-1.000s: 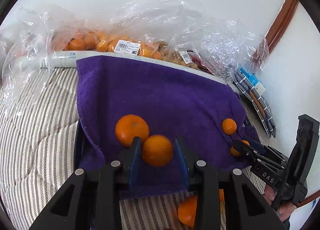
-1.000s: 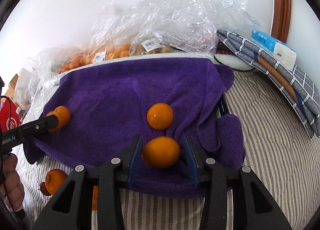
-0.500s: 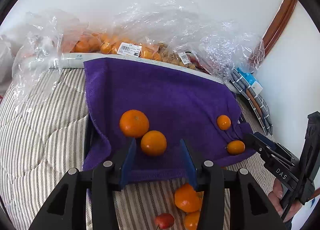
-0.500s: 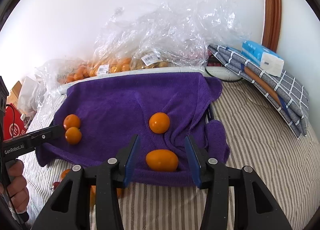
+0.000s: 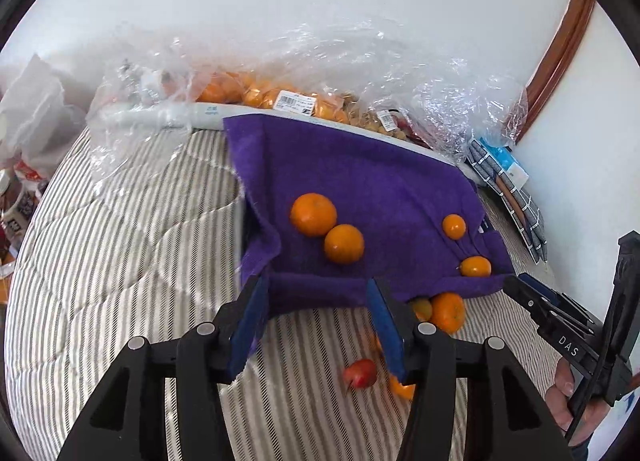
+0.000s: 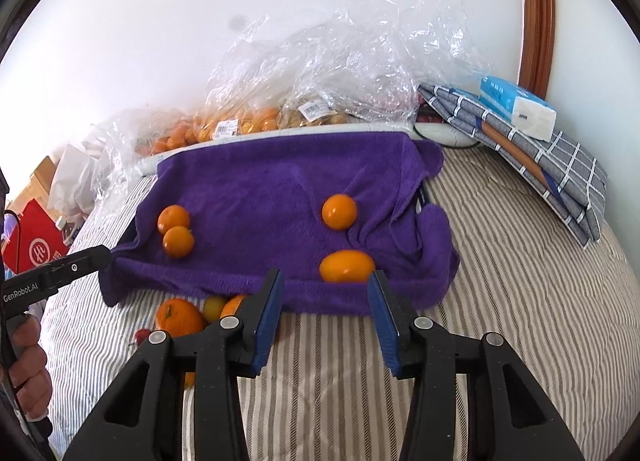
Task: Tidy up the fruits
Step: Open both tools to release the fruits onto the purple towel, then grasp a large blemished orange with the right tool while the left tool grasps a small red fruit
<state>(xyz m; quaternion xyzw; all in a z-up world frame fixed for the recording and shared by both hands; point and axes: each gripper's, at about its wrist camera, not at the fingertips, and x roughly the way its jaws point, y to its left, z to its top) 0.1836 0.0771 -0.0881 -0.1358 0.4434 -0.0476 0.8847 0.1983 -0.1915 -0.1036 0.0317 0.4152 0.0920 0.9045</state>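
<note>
A purple towel point(image 5: 360, 181) point(image 6: 272, 185) covers a tray on the striped bed. Several oranges lie on it: two touching at its left point(image 5: 314, 214) point(image 5: 344, 243), a round one point(image 6: 339, 211) and an oval one point(image 6: 346, 265) at its right. My left gripper point(image 5: 316, 293) is open and empty, just short of the towel's front edge. My right gripper point(image 6: 324, 289) is open and empty, with the oval orange just beyond its fingertips. Loose fruit lies on the bed below the towel's edge: an orange point(image 5: 447, 311) point(image 6: 178, 317) and a small red fruit point(image 5: 360, 373).
Clear plastic bags of oranges point(image 6: 236, 125) lie along the wall behind the tray. A folded checked cloth point(image 6: 532, 153) with a tissue pack point(image 6: 516, 105) is at the right. A red bag point(image 6: 32, 249) is at the far left.
Both grippers opened, let go of their oranges onto the towel, and pulled back toward the bed's front. Loose fruit below the towel came into view.
</note>
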